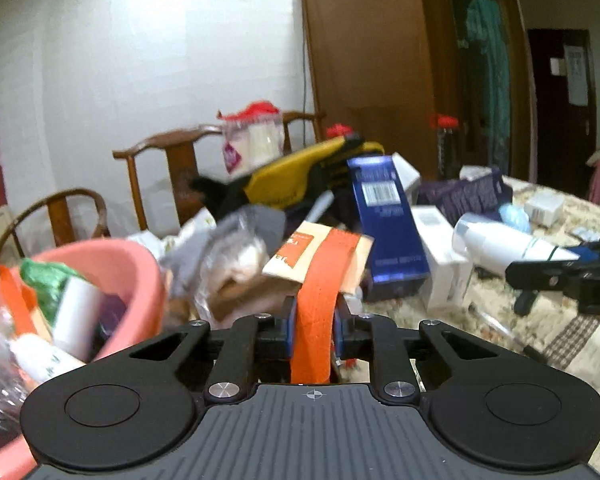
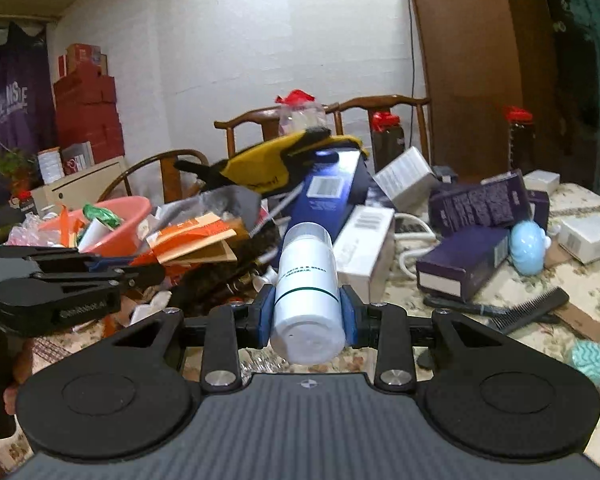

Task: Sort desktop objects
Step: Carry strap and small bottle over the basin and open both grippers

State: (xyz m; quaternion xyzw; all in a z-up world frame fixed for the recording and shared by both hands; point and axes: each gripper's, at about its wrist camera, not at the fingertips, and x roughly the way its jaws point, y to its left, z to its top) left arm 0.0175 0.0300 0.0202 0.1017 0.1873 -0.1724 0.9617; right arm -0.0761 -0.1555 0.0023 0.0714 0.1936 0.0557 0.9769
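Observation:
My left gripper (image 1: 314, 330) is shut on an orange and tan paper packet (image 1: 320, 280) and holds it above the table, just right of a pink basin (image 1: 140, 268) full of small items. My right gripper (image 2: 308, 314) is shut on a white bottle (image 2: 308, 280) with a green ring, held lengthwise above the table. The bottle also shows in the left wrist view (image 1: 500, 246), with the right gripper (image 1: 540, 276) at the right edge. The left gripper (image 2: 140, 274), the packet (image 2: 196, 236) and the basin (image 2: 120, 220) show at the left of the right wrist view.
The table with a floral cloth (image 2: 580, 288) is crowded: a blue box (image 1: 388, 224), white boxes (image 1: 444, 260), purple boxes (image 2: 476, 232), a yellow bag (image 2: 268, 168), a black comb (image 2: 528, 308), a light blue figure (image 2: 526, 248), a teal ball (image 2: 590, 360). Wooden chairs (image 1: 164, 168) stand behind.

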